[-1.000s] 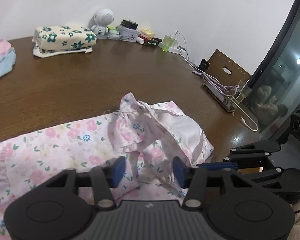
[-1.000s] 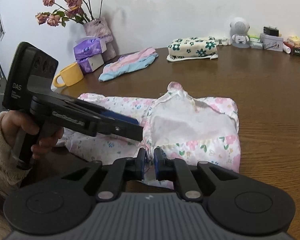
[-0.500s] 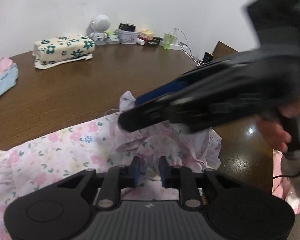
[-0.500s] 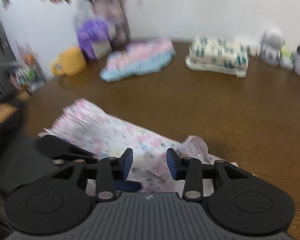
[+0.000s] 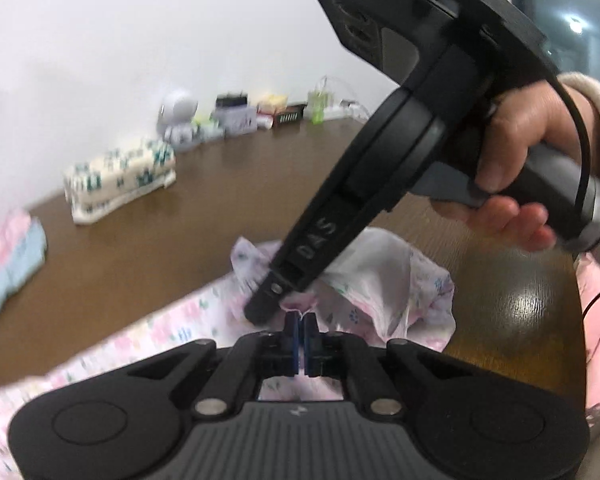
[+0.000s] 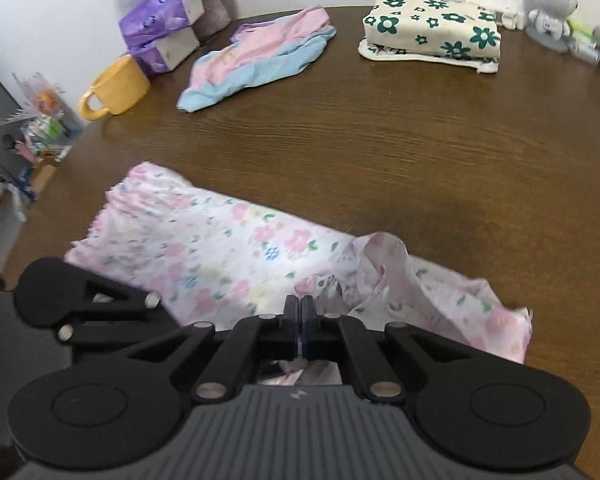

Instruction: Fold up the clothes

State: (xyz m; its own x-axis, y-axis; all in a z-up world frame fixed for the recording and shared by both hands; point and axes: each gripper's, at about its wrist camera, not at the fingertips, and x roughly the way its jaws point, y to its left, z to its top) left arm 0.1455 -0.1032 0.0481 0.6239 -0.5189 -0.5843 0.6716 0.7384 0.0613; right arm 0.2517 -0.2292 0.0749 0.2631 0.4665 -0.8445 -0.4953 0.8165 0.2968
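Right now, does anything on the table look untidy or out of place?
Only the floral garment: its right end is bunched and turned inside out, where the left gripper and right gripper pinch it. The green-flowered bundle is neatly folded; the pink-and-blue garment lies loosely.

Your left gripper [image 5: 300,330] and right gripper [image 6: 300,316] have both closed on the floral garment [image 6: 220,248].

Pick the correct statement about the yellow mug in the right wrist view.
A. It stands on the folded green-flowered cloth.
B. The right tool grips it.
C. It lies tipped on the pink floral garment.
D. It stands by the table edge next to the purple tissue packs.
D: the yellow mug stands upright by the table edge, beside the purple tissue packs.
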